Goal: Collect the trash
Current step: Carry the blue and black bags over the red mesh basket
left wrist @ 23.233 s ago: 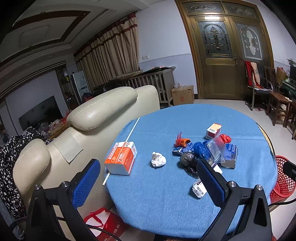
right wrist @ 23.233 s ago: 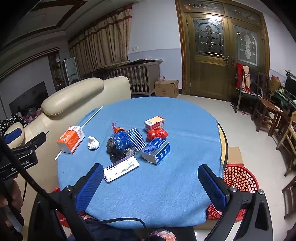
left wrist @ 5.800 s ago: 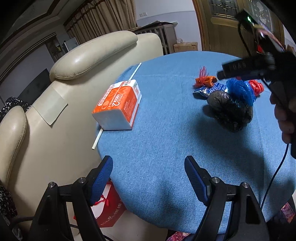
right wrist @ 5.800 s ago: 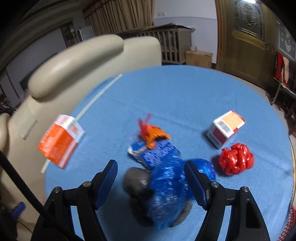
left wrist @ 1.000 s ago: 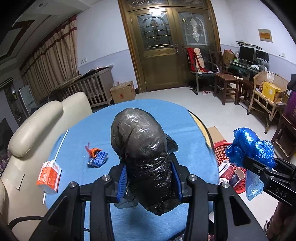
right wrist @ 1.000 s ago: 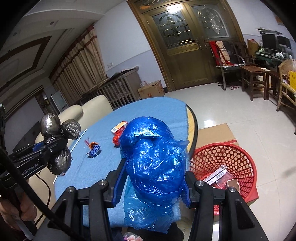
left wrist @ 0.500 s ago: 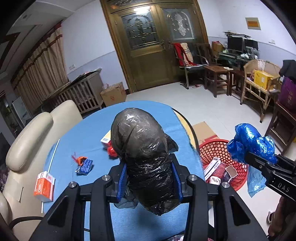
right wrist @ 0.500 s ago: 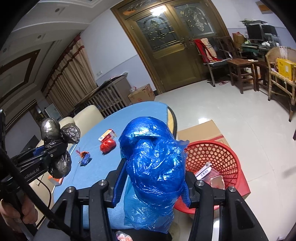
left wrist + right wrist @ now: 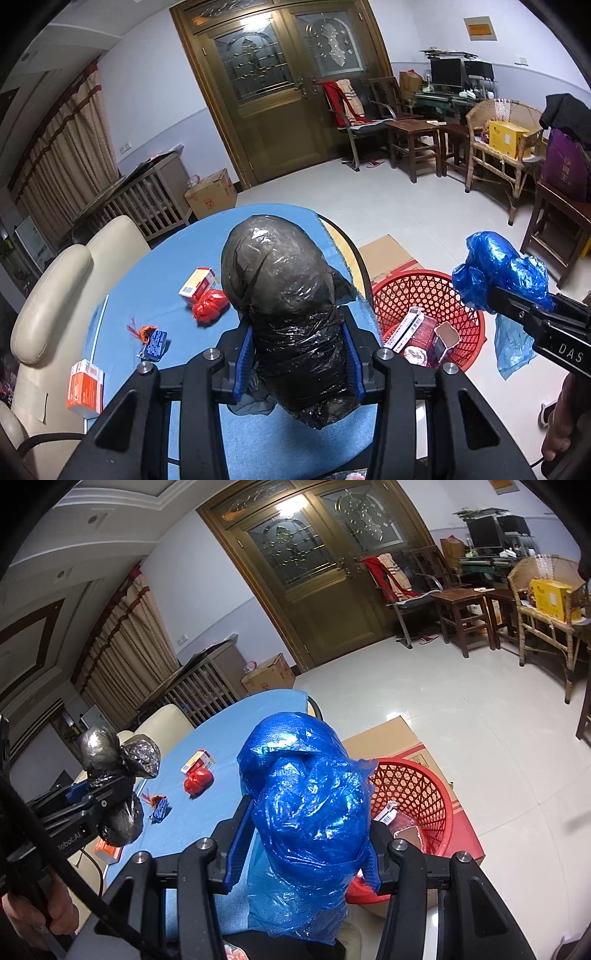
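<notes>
The black bag [image 9: 291, 306] is thin crinkled plastic film with a glossy sheen, and the blue bag [image 9: 306, 805] is the same wrinkled shiny film. The red basket [image 9: 424, 295] looks like moulded plastic lattice, beside brown cardboard [image 9: 388, 254] on a smooth glossy floor [image 9: 461, 709]. A matt blue cloth [image 9: 162, 288] covers the table, and the sofa [image 9: 55, 288] is smooth cream leather

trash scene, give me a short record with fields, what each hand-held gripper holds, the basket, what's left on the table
left hand-held gripper: shut on black bag
right hand-held gripper: shut on blue bag
red basket: on floor beside table, boxes inside
table: blue cloth; red wad, small box, orange carton, blue wrapper left
</notes>
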`<state>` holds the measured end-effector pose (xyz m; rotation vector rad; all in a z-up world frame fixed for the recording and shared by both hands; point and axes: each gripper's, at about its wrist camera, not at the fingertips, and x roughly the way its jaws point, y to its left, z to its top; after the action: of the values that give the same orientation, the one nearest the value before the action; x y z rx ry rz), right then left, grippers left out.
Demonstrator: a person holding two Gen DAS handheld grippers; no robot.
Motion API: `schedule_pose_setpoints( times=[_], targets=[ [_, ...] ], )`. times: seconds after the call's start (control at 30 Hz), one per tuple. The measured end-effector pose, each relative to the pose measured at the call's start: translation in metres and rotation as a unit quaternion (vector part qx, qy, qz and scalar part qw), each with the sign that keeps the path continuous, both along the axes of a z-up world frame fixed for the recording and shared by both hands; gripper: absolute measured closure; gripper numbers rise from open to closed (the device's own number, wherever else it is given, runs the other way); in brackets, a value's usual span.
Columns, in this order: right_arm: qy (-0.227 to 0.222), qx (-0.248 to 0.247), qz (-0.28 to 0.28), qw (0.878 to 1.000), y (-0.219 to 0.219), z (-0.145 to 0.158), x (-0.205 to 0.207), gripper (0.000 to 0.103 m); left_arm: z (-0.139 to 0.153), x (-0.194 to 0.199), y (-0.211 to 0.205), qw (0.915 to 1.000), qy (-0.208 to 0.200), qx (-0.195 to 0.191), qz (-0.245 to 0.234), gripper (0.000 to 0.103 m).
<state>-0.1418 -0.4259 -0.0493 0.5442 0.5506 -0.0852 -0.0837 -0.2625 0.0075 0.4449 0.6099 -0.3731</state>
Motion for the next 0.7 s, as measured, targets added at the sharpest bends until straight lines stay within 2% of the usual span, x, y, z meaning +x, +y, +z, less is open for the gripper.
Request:
schedule_pose_setpoints(
  times=[0.3,0.7],
  targets=[
    [0.008,0.004,0.002,1.0,0.001,-0.002,0.003,0.05,-0.007,0.004,-0.008,0.9999,0.008,0.005,-0.003,0.059],
    [0.017,0.023,-0.018,0.999,-0.02,-0.011,-0.001,0.05,-0.026,0.012,-0.032,0.9988,0.041,0.013,-0.022,0.059]
  ],
)
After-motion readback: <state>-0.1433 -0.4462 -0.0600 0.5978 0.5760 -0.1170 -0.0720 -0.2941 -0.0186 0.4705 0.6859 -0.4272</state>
